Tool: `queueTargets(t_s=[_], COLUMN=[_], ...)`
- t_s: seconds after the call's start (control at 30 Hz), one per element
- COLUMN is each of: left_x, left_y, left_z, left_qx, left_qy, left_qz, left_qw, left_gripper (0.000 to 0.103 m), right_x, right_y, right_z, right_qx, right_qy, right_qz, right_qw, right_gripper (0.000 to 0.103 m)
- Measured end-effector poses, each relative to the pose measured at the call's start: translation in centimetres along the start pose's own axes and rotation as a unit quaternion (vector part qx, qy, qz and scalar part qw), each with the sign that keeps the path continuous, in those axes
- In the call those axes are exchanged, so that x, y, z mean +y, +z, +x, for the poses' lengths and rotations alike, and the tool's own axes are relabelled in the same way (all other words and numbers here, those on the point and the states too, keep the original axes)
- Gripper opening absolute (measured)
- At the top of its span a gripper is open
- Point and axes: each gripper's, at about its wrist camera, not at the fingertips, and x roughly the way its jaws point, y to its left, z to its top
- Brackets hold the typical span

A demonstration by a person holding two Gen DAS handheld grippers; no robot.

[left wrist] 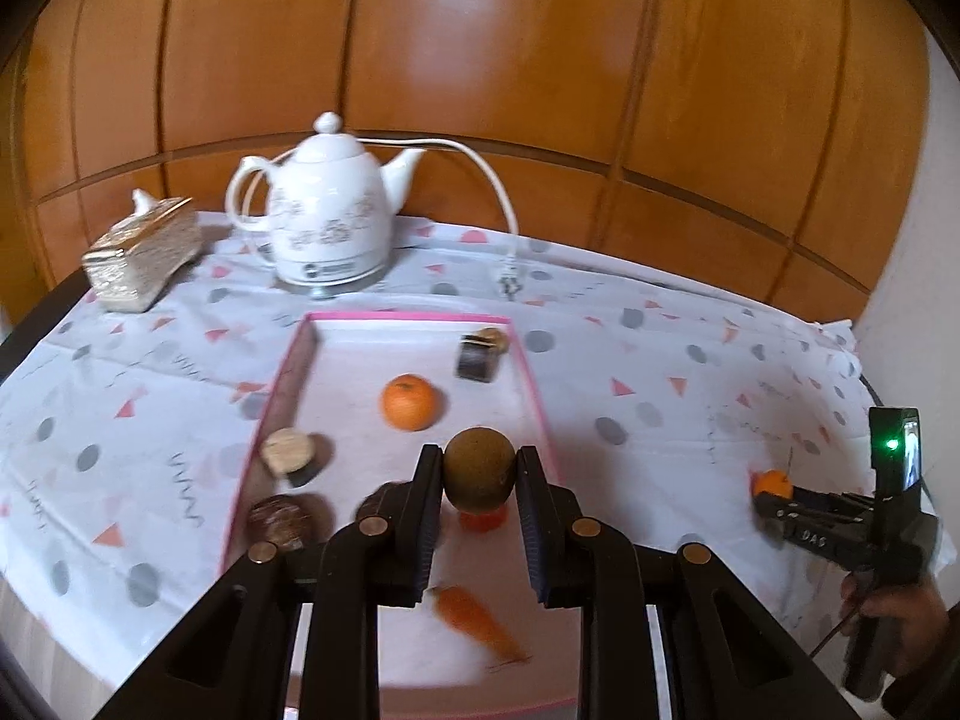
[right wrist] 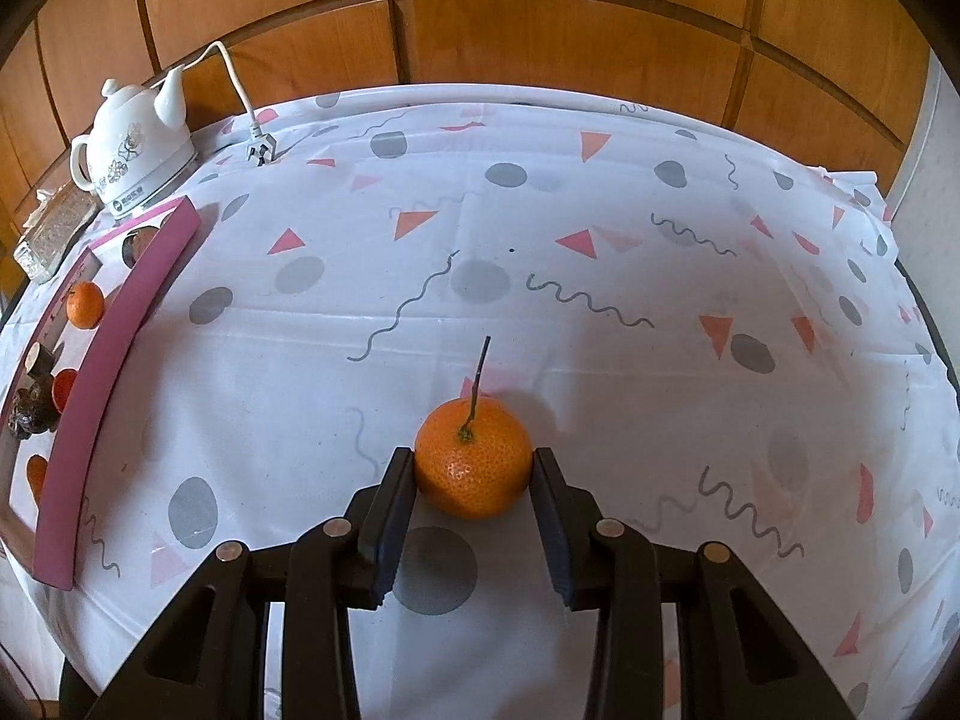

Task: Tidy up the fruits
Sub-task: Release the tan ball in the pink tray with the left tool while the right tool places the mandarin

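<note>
We've got one round orange mandarin (left wrist: 408, 401) in the pink-rimmed tray (left wrist: 414, 317). Left gripper (left wrist: 480, 474) pinches a brown kiwi above it; right gripper (right wrist: 474, 468), at 3 o'clock over the tabletop, pinches a stemmed orange mandarin (right wrist: 474, 465). Both undeposited.

kiwi (left wrist: 480, 468) brown | tangerine (right wrist: 474, 465) orange | tray (left wrist: 288, 384) pink rim | tablecloth (right wrist: 540, 228) white, grey dots, pink triangles | kettle (left wrist: 330, 210) white

Glossy wood-panelled wall (left wrist: 420, 60) behind table (right wrist: 600, 192)

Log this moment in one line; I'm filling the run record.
left gripper: shut on kiwi, over pink tray | right gripper: shut on tangerine, on tablecloth
</note>
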Motion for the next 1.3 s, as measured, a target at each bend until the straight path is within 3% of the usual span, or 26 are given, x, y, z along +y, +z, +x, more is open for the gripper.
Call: queueTargets(t_s=[0.47,0.73,1.07,1.3], left_x=[3.5,3.9,6.3,6.4], left_y=[-2.1,-3.0,-4.3,-4.3], left_z=[-0.9,-0.2,0.8,1.5], left_qx=[0.007,0.024,0.047,0.049], left_qy=[0.026,0.025,0.035,0.036], left_qz=[-0.033,-0.044,-0.074,-0.073], left_qw=[0.9991,0.9984,0.9955,0.9955], left_gripper=[0.025,0.025,0.025,0.029], right_x=[0.9,1.9,7.2,13.8], right_y=[0.0,-0.3,0.3,1.1], right_z=[-0.2,-0.6,-3.0,-5.9], right_qx=[-0.002,-0.002,-0.018,-0.032], right_qy=[0.006,0.031,0.132,0.213], right_qz=[0.003,-0.001,-0.046,-0.120], right_qw=[1.000,1.000,0.990,0.969], right_gripper=[0.039,0.038,0.038,0.038])
